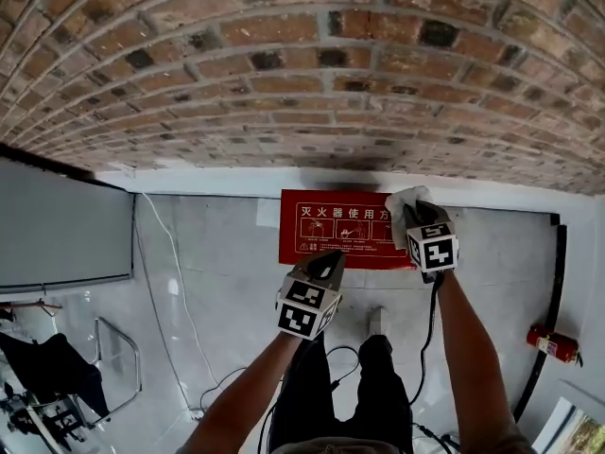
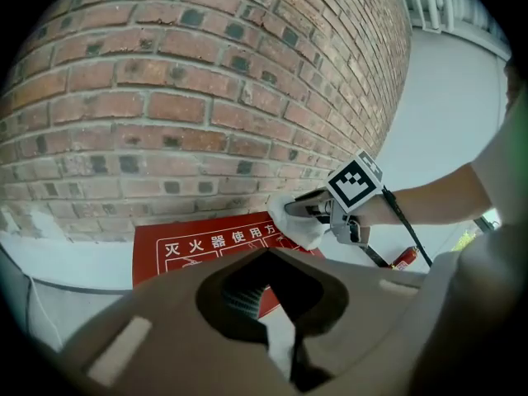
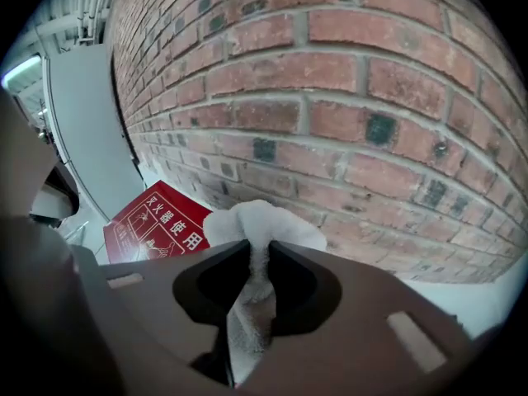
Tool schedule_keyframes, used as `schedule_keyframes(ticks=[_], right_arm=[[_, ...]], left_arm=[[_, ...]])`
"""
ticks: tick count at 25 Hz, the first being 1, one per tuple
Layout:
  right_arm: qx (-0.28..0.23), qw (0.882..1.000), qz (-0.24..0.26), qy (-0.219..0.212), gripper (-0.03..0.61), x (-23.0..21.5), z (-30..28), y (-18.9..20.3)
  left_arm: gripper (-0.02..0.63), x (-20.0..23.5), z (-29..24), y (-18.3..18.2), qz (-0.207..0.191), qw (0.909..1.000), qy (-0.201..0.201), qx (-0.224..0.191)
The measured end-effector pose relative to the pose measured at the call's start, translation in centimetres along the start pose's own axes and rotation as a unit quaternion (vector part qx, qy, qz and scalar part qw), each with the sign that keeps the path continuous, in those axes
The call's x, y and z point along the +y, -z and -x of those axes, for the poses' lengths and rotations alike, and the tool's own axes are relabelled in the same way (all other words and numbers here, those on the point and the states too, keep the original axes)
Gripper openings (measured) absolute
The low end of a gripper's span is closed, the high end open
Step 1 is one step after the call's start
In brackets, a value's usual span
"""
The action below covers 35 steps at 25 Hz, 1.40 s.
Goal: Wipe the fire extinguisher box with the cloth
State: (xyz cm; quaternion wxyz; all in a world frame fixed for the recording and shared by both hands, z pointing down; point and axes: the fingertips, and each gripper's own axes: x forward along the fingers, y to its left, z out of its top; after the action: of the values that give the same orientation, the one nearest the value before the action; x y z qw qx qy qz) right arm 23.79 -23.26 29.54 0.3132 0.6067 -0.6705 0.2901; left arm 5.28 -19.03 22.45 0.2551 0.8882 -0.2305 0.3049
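Note:
The red fire extinguisher box (image 1: 331,230) with white print lies on the pale floor against the foot of the brick wall. It also shows in the left gripper view as the red box (image 2: 190,250), and low left in the right gripper view as the box (image 3: 153,221). My right gripper (image 1: 413,214) is shut on a white cloth (image 1: 405,200) over the box's right top corner. The cloth (image 3: 264,229) bunches out past the jaws. My left gripper (image 1: 333,258) hovers over the box's near edge, jaws together and holding nothing.
The brick wall (image 1: 302,83) rises right behind the box. A small red fire extinguisher (image 1: 553,344) lies on the floor at the right beside a black strip (image 1: 558,272). A grey panel (image 1: 57,225), a white cable (image 1: 175,291) and a metal frame (image 1: 123,357) are at the left.

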Motion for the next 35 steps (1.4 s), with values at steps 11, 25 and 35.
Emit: schedule_keyframes(ticks=[11, 25, 35], right_arm=[[0.013, 0.996, 0.033, -0.076, 0.097, 13.3, -5.5, -3.3], [0.01, 0.984, 0.114, -0.139, 0.097, 29.3, -9.5, -7.6], [0.027, 0.972, 0.16, -0.172, 0.097, 34.8, -6.5, -3.3]], left_arm=[[0.0, 7.7, 4.2, 2.1, 0.043, 0.9985, -0.03, -0.013], [0.0, 15.7, 11.2, 7.4, 0.096, 0.9924, -0.073, -0.023], [0.0, 15.6, 12.1, 10.0, 0.107, 0.9917, -0.068, -0.021]])
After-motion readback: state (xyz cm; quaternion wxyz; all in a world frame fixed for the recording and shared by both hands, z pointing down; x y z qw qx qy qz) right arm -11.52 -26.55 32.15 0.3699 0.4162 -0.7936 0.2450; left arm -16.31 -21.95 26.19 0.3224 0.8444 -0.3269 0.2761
